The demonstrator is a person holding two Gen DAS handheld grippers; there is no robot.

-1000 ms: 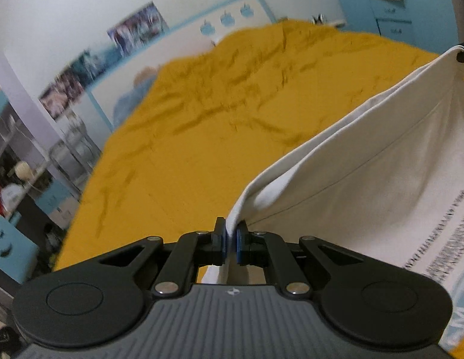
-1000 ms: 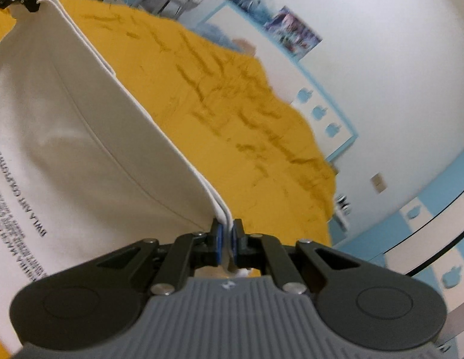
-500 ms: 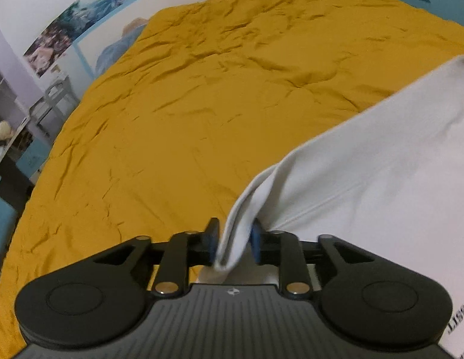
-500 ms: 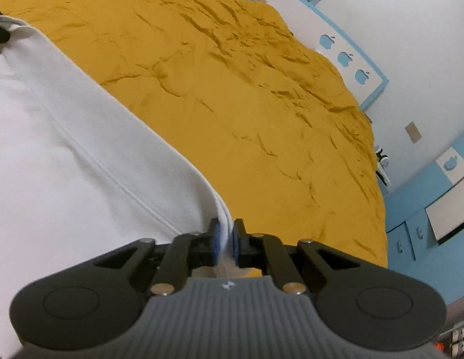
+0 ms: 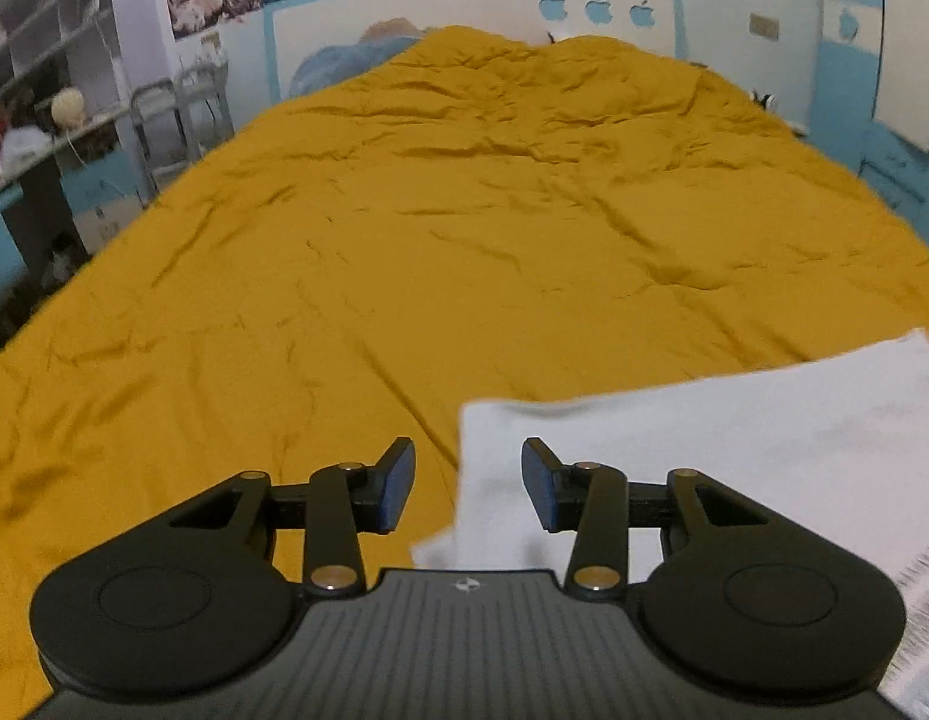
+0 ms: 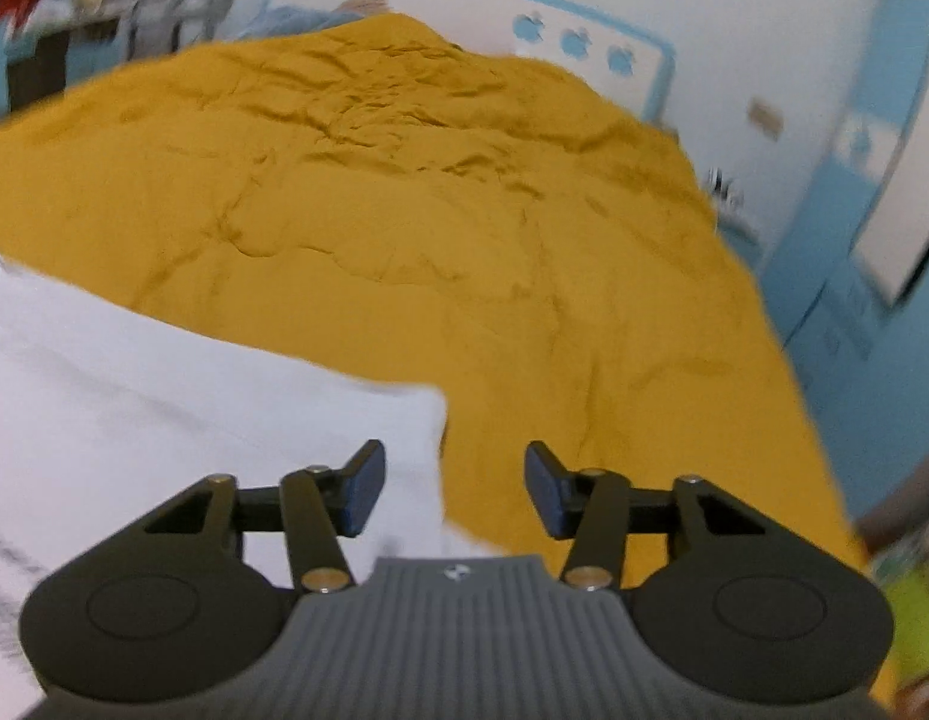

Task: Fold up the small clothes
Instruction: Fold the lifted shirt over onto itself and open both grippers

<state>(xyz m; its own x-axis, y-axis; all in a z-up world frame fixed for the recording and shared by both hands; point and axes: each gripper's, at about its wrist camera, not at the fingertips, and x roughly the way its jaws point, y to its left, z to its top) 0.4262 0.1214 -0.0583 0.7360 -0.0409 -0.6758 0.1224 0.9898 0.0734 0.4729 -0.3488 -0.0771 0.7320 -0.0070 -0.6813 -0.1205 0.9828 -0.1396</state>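
A white garment [image 5: 734,450] with dark printed lettering lies flat on the mustard-yellow bedspread [image 5: 434,228]. In the left wrist view its near left corner sits under and between the fingers of my left gripper [image 5: 468,485], whose jaws are opening and press on nothing. In the right wrist view the same white garment [image 6: 164,396] fills the lower left, its right corner lying below my right gripper [image 6: 454,497]. That gripper's jaws are opening too, with the cloth edge loose beneath them. Both views are blurred by motion.
The yellow bedspread [image 6: 434,228] runs far ahead to a white and blue headboard [image 5: 464,18] with a blue pillow [image 5: 350,54]. Shelves and a metal chair [image 5: 164,114] stand to the left. Blue cabinets [image 6: 854,276] line the right side.
Both grippers went from shut on the lifted top corners of the white garment to open. The garment dropped flat onto the bed, and both views rolled level.
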